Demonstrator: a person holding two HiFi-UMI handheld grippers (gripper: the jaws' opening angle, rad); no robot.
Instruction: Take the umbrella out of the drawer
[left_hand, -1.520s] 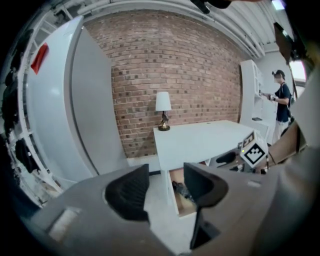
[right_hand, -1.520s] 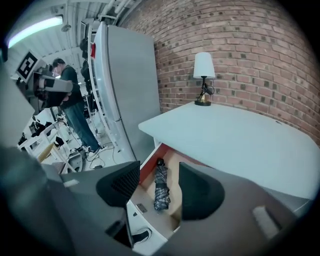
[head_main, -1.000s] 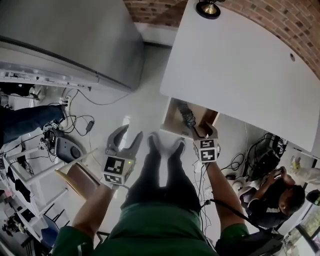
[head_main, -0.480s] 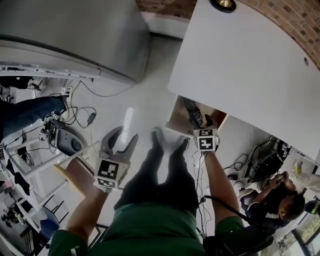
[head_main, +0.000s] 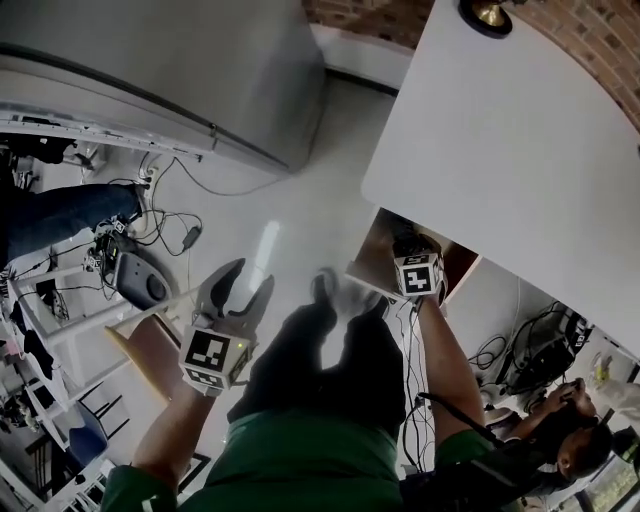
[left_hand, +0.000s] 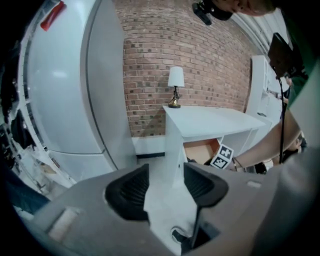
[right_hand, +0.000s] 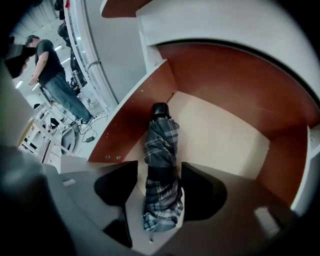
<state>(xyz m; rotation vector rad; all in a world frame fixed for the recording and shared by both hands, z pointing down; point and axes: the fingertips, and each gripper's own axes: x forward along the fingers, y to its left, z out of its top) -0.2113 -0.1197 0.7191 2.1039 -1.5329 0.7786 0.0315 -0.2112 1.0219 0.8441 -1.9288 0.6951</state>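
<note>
Right gripper (right_hand: 159, 187): lowered into the open drawer (right_hand: 132, 122); fingers (right_hand: 117, 187) spread and opening; the umbrella (right_hand: 161, 150) lies between them; no pad is seen pressing on it.

Umbrella: folded, plaid, strapped round the middle; it lies flat on the pale drawer floor, close to the reddish-brown left wall; its loose fabric end sits nearest the gripper and its black cap points toward the back corner.

Left gripper (left_hand: 165, 192): held in the open over the floor (head_main: 270, 210), well apart from the drawer; fingers (left_hand: 127, 192) spread, nothing between them.

Drawer: pulled out from under the white table (head_main: 500, 150); in the head view the right gripper's marker cube is at its opening.

Beyond: a lamp (left_hand: 175, 82) stands on the table's far end; a brick wall (left_hand: 160, 50) is behind it; a large white appliance (left_hand: 70, 90) stands left of the table.
</note>
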